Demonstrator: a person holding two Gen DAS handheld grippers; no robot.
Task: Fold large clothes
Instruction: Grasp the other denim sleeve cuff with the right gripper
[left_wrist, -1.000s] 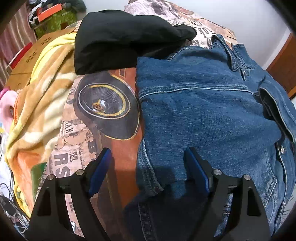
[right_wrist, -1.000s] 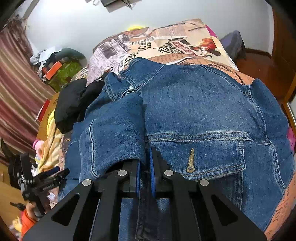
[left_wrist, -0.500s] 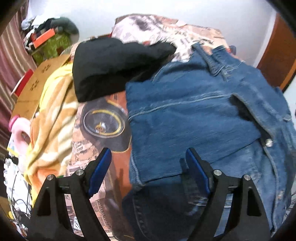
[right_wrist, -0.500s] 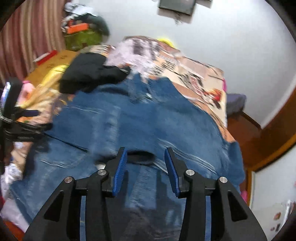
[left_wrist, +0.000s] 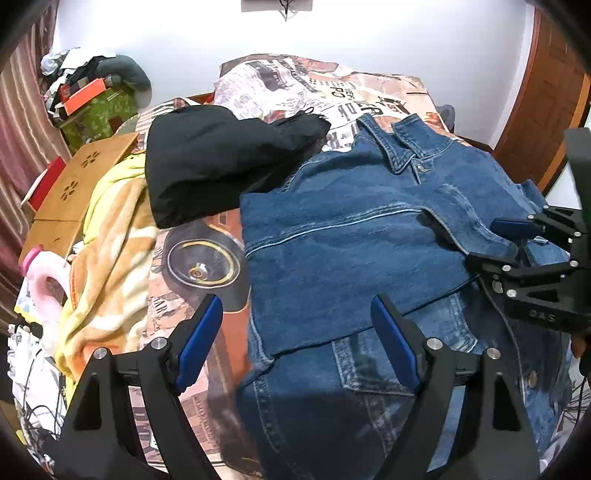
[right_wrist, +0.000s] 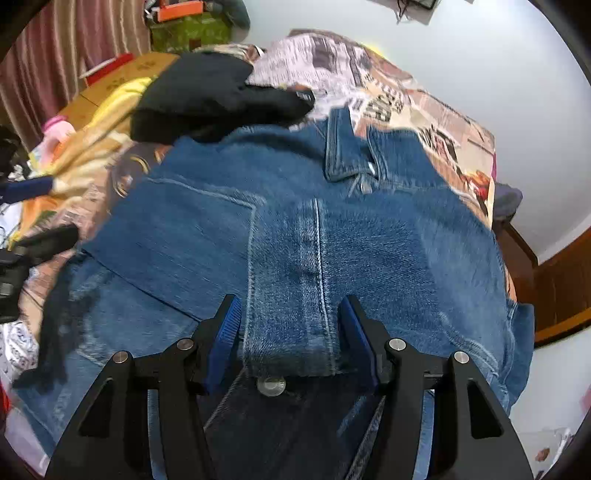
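A blue denim jacket (left_wrist: 369, 236) lies on the bed with its collar at the far end and one sleeve folded across its front; it fills the right wrist view (right_wrist: 295, 236). My left gripper (left_wrist: 295, 328) is open and empty above the jacket's near left edge. My right gripper (right_wrist: 290, 328) is open, with the sleeve cuff and a metal button (right_wrist: 271, 386) lying between its blue pads, not pinched. The right gripper also shows at the right edge of the left wrist view (left_wrist: 517, 243).
A black garment (left_wrist: 221, 162) lies at the jacket's far left. A yellow-orange blanket (left_wrist: 107, 236) is heaped on the left. The printed bedsheet (left_wrist: 199, 266) shows between them. A wooden board (left_wrist: 74, 188), a green box (left_wrist: 96, 114) and a wooden door (left_wrist: 546, 92) surround the bed.
My right gripper has let go of the sleeve and opened, leaving the sleeve folded across the jacket. Both grippers have pulled back and up from the jacket.
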